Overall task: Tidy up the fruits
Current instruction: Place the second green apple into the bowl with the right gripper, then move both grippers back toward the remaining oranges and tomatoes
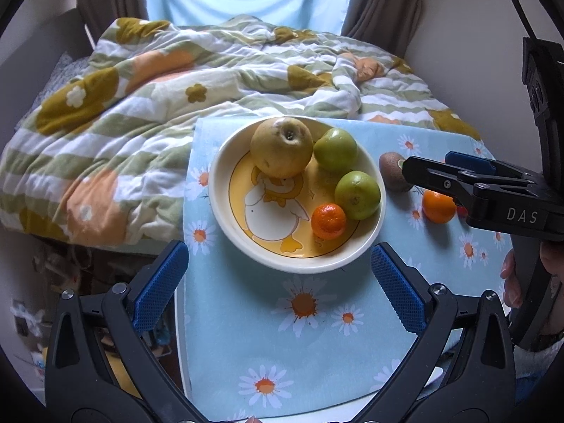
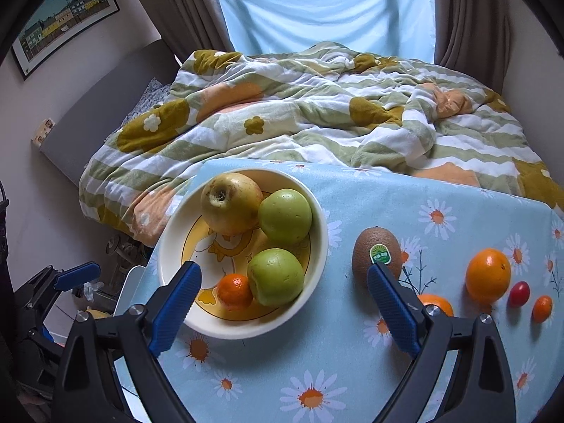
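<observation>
Room: bedroom, with a bed (image 2: 317, 116) under a rumpled flower-and-stripe quilt beyond the surface, a curtained window behind it, and a framed picture (image 2: 63, 17) on the wall at 10 o'clock in the right wrist view.
Surface: covered by a light blue daisy-print cloth (image 1: 310, 335), its far edge against the bed.
Left hand-held gripper (image 1: 278, 282): angled steeply down, jaws wide apart with nothing between them — the blue pads frame the near rim of the bowl from above.
Right hand-held gripper (image 2: 285, 303): also tilted down, jaws spread wide and empty; seen from the left wrist view it reaches in from 3 o'clock, with fingers of a person's hand (image 1: 511, 278) on its handle.
Bowl (image 1: 225, 183): cream, with a duck drawn inside, holding four fruits.
Bowl contents: a yellow pear (image 1: 282, 146) at 12 o'clock, one green apple (image 1: 335, 149) beside it, a second green apple (image 1: 357, 194) at 3 o'clock, and a small mandarin (image 1: 328, 221) touching that apple at 4 o'clock.
Fruit on the cloth: a kiwi (image 2: 375, 253) with a green sticker just right of the bowl, then an orange (image 2: 488, 275), a partly hidden orange fruit (image 2: 437, 305) behind the right pad, a red cherry tomato (image 2: 519, 293) and a tiny orange fruit (image 2: 542, 308) — all outside the bowl.
</observation>
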### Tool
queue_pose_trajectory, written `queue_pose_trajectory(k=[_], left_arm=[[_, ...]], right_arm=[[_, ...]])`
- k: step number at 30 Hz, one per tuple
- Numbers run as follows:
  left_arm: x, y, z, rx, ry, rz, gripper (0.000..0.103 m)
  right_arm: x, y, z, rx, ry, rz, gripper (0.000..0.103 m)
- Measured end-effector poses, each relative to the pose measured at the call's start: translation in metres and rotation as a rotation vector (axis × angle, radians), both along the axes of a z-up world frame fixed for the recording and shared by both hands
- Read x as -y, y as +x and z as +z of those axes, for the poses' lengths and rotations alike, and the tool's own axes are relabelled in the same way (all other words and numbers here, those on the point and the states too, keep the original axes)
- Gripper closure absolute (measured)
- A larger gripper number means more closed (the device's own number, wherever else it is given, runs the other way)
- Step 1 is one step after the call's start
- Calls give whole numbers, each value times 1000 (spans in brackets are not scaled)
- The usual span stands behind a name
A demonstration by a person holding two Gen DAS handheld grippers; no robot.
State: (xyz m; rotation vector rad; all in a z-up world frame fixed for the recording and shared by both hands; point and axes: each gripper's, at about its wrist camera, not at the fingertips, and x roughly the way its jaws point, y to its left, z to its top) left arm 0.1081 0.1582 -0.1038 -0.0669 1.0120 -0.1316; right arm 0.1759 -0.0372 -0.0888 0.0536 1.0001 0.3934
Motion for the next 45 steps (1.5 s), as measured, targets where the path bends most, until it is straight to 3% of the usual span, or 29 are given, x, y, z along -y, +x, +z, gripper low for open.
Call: queue_pose_trajectory(k=[11, 19, 28, 35, 40, 45], left_arm=[[24, 2, 27, 61, 26, -101, 0], [73, 8, 35, 98, 13, -139, 0], [145, 19, 22, 62, -20, -99, 0], [201, 33, -5, 19, -60, -48, 0], [231, 43, -29, -8, -64, -25, 0], [244, 53, -52, -43, -55, 12, 0]], right_arm=[[60, -48, 42, 52, -46, -174, 9], [121, -68, 46, 69, -103, -236, 9], [188, -59, 17, 44, -113, -116, 9], [235, -30, -8, 44, -134, -5, 9], [254, -7, -28, 52, -156, 87, 10], [262, 9, -48, 42, -169, 159, 17]])
